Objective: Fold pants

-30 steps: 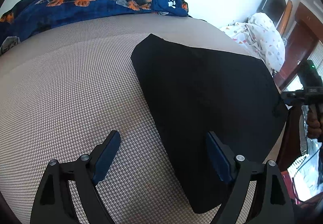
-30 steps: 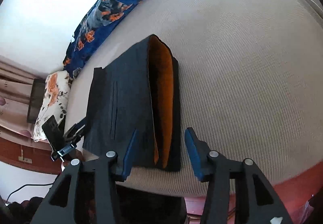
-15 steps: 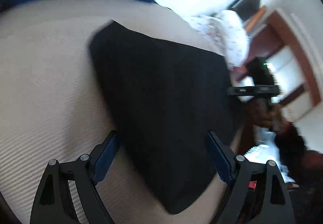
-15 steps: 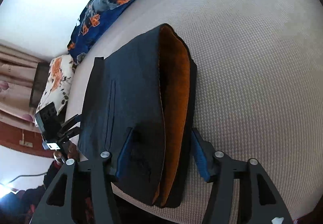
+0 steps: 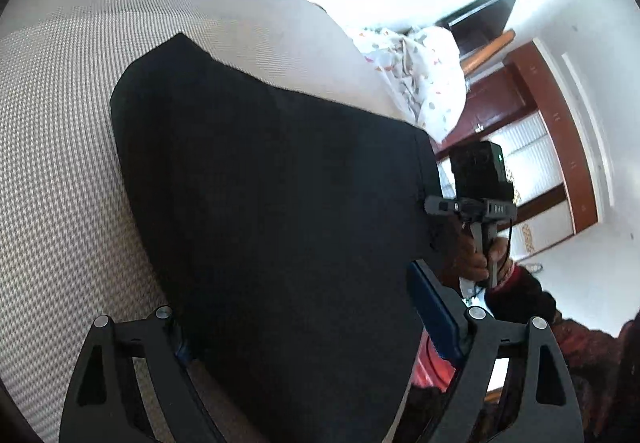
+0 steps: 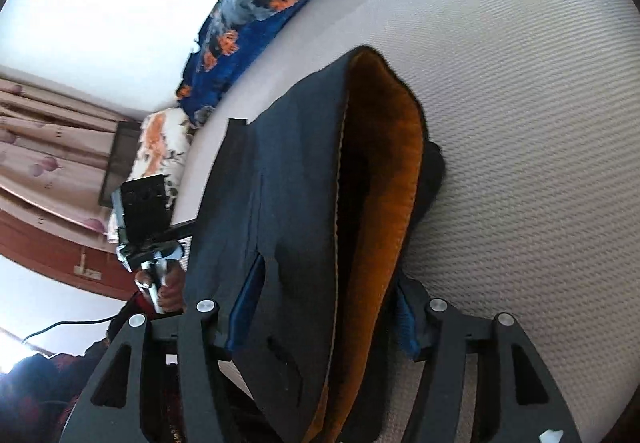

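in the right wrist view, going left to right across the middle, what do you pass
pink floral curtain → left gripper's black camera block → folded black pants → the pants' orange fleece lining → beige woven bed cover

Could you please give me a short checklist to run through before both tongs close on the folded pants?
1. Left tongs straddle the near end of the pants: ok; fabric lies between the open fingers.
2. Right tongs straddle the other end of the pants: ok; the fingers flank the stacked layers.
3. All layers, with the orange lining, inside the right tongs: cannot tell; the lowest layer is hidden.
4. Fold lying flat: not ok; the end with the lining gapes open.
5. Pants fully on the beige bedcover: cannot tell; the near edge is hidden by the tongs.
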Available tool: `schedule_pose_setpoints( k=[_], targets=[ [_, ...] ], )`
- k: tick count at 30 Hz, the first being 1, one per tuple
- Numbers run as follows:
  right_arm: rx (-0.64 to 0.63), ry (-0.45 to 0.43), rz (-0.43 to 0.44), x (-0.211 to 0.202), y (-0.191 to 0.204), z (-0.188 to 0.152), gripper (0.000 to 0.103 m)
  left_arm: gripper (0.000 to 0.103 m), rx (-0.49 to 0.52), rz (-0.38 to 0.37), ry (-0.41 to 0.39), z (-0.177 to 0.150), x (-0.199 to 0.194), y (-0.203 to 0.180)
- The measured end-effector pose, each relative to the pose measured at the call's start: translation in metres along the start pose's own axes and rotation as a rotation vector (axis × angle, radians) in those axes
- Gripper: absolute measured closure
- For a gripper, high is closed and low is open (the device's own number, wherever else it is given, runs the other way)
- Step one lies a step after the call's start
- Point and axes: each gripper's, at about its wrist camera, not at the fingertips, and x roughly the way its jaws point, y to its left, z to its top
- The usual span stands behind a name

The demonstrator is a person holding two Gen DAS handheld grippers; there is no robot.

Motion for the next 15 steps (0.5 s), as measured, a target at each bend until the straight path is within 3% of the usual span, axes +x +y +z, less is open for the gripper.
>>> schedule_pose_setpoints(
  k=[3, 5, 7, 11, 15],
  targets=[
    [0.001, -0.023, 0.001, 0.001, 0.001, 0.001, 0.049, 0.039, 0.081, 0.137, -0.027, -0.002, 0.005, -0.014],
    [-0.010, -0.033, -0.032, 0.001, 0.002, 0.001, 0.061, 0.055, 0.114, 0.223, -0.040, -0.004, 0.006, -0.019],
    [-0.029, -0.047, -0.055, 0.001, 0.004, -0.001, 0.065, 0.069, 0.120, 0.267, -0.053, -0.005, 0.005, -0.019],
    [-0.039, -0.082, -0.070, 0.003, 0.008, -0.003, 0.068, 0.073, 0.227, 0.394, -0.099, -0.013, 0.008, -0.041],
    [-0.029, -0.116, -0.048, 0.004, 0.008, -0.003, 0.071, 0.078, 0.269, 0.447, -0.130, -0.019, 0.004, -0.056]
  ],
)
